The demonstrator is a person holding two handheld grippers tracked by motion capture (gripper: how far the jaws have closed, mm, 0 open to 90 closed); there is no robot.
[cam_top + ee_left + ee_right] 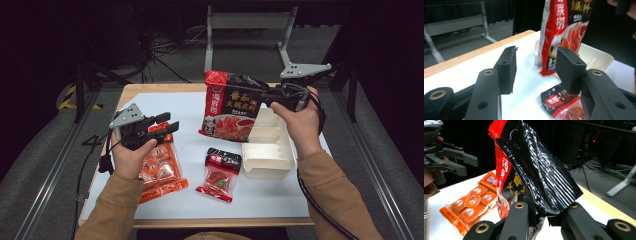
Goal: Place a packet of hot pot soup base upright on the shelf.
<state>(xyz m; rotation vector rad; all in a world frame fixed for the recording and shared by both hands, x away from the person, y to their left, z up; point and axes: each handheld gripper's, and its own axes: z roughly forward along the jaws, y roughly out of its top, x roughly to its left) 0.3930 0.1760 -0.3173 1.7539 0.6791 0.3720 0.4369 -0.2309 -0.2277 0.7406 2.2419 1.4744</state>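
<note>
Red-and-black pouch (232, 107) hangs pinched in the right hand-held gripper (267, 95), tray (270, 150) at six o'clock; left hand-held gripper (165, 125) spread.

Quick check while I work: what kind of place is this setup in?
Probably a lab or recording studio, not a kitchen: dark curtained surroundings, loose cables on the floor, a metal frame behind the table, and a white mat laid out for snack packets.

The large pouch (231, 107) was red and black with yellow lettering and a picture of red tomatoes. Beside it, the tray (270, 150) was plain cream. Nearer than the pouch, a small red-and-black packet (220, 173) lay; the orange packet (161, 167) showed round orange pieces.
</note>
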